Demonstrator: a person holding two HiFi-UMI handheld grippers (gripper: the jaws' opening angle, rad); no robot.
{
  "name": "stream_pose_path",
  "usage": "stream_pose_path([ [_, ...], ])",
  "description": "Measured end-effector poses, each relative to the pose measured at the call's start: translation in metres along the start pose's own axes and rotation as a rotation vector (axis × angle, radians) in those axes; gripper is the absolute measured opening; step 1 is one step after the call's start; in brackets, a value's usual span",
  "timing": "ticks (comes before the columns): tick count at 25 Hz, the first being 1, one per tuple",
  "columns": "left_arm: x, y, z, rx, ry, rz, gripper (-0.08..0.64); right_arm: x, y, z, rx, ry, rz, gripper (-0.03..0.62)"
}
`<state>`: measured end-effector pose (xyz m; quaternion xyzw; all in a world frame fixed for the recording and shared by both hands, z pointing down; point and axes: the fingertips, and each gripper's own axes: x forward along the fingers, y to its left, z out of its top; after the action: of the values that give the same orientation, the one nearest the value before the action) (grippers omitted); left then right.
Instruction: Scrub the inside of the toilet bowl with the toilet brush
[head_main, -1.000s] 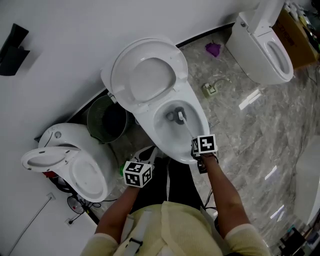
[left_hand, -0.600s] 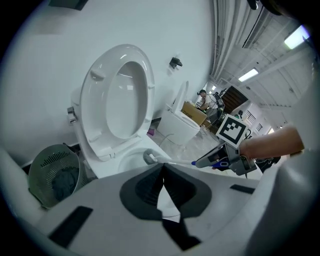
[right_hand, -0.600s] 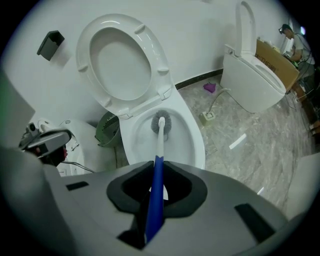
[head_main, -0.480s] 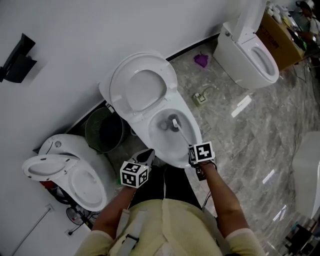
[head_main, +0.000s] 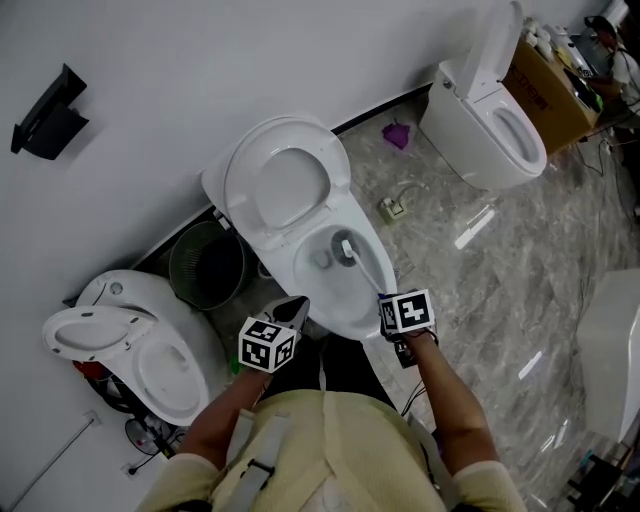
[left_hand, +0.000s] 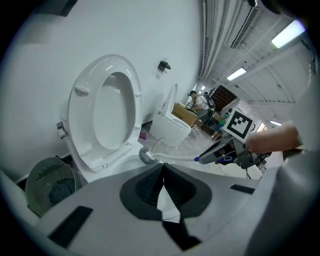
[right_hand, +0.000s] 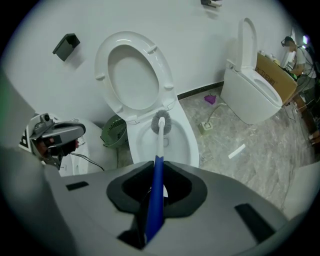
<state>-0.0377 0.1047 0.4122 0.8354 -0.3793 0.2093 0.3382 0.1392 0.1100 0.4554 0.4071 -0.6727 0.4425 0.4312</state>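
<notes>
The white toilet bowl (head_main: 372, 288) stands in front of me with its seat and lid (head_main: 277, 178) raised against the wall. My right gripper (head_main: 388, 298) is over the bowl's near right rim, shut on the blue handle (right_hand: 155, 195) of the toilet brush. The white shaft runs down into the bowl, and the grey bristle head (head_main: 347, 250) lies against the inside just right of the drain. The brush head (right_hand: 161, 122) also shows in the right gripper view, and in the left gripper view as brush head (left_hand: 146, 156). My left gripper (head_main: 292, 311) hangs by the near left rim, shut and holding nothing.
A dark waste bin (head_main: 208, 265) stands left of the toilet. A second toilet (head_main: 140, 340) is at the lower left, a third (head_main: 490, 120) at the upper right by a cardboard box (head_main: 550, 90). A purple object (head_main: 397, 135) lies on the marbled floor.
The head camera has drifted, so everything sits a little lower and further left. The brush head has shifted slightly inside the bowl, beside the drain. Both grippers keep their grip.
</notes>
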Motion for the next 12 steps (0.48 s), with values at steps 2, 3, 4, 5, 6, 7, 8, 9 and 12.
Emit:
stream_pose_path([
  [2,-0.005,-0.002,0.003,0.013,-0.002,0.004,0.012,-0.008,0.003,0.0,-0.005,-0.018,-0.001,0.072],
  [3,-0.008,-0.002,0.005,0.01,-0.007,0.008,0.012,-0.012,0.004,0.001,-0.006,-0.03,-0.004,0.072],
  [4,-0.011,-0.003,0.008,0.0,-0.013,0.011,0.012,-0.016,0.005,0.001,-0.007,-0.043,-0.009,0.072],
  [5,-0.014,-0.003,0.01,-0.014,-0.021,0.013,0.012,-0.02,0.006,0.002,-0.007,-0.057,-0.013,0.072],
  [6,-0.015,-0.005,0.014,-0.027,-0.029,0.012,0.012,-0.023,0.007,0.002,-0.005,-0.07,-0.016,0.072],
  [7,-0.017,-0.007,0.017,-0.036,-0.036,0.009,0.012,-0.026,0.007,0.002,0.0,-0.08,-0.015,0.072],
  [8,-0.017,-0.008,0.019,-0.038,-0.042,0.006,0.012,-0.028,0.008,0.002,0.006,-0.089,-0.012,0.072],
  [9,-0.018,-0.01,0.022,-0.036,-0.045,0.004,0.012,-0.031,0.009,0.003,0.013,-0.098,-0.008,0.072],
  [12,-0.018,-0.015,0.029,-0.015,-0.052,0.001,0.012,-0.04,0.011,0.002,0.032,-0.124,0.004,0.072],
])
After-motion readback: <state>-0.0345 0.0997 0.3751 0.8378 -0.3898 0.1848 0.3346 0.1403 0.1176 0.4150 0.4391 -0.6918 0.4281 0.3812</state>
